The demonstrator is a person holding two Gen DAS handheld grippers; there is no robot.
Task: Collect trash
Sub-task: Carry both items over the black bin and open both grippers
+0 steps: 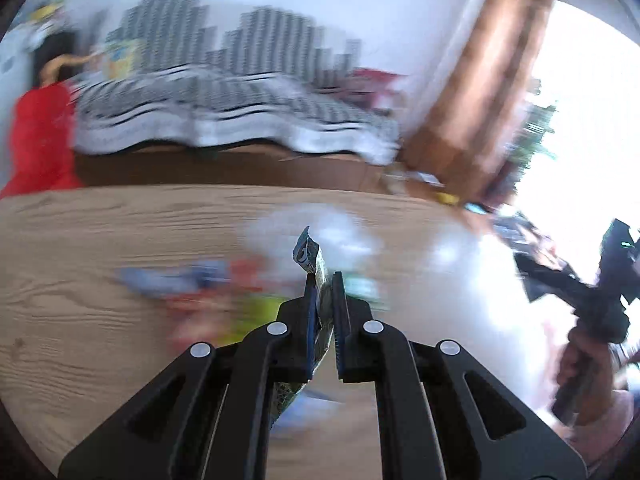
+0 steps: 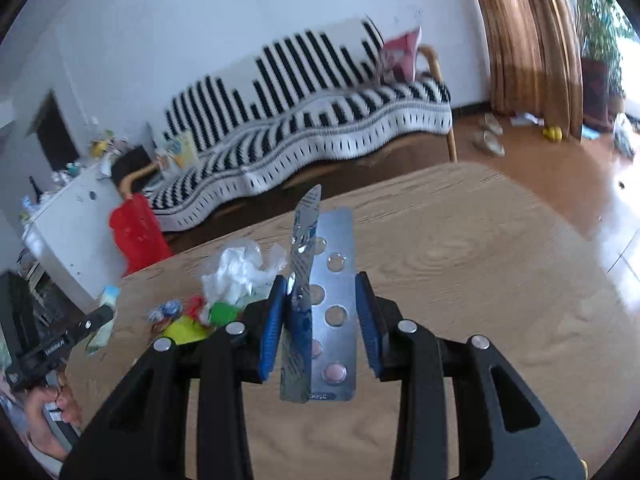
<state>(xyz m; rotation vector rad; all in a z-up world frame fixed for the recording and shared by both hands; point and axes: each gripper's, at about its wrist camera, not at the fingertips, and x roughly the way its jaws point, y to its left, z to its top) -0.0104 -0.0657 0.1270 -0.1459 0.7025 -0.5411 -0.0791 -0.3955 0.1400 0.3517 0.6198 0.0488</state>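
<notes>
My left gripper (image 1: 323, 280) is shut on a crumpled blue and silver foil wrapper (image 1: 310, 258), held above the wooden table (image 1: 100, 280). The left wrist view is blurred. My right gripper (image 2: 322, 280) holds silver pill blister strips (image 2: 334, 300) between its blue pads, one flat and one standing on edge against the left pad. A trash pile sits on the table: crumpled white plastic (image 2: 236, 266), green, yellow and red wrappers (image 2: 200, 316). The left gripper shows at the left edge of the right wrist view (image 2: 86, 322).
A striped black and white sofa (image 2: 320, 120) stands beyond the table. A red bin (image 2: 136, 232) and a white cabinet (image 2: 68, 224) are at the left. Brown curtains (image 2: 528, 40) hang at the right over a wooden floor with scattered items.
</notes>
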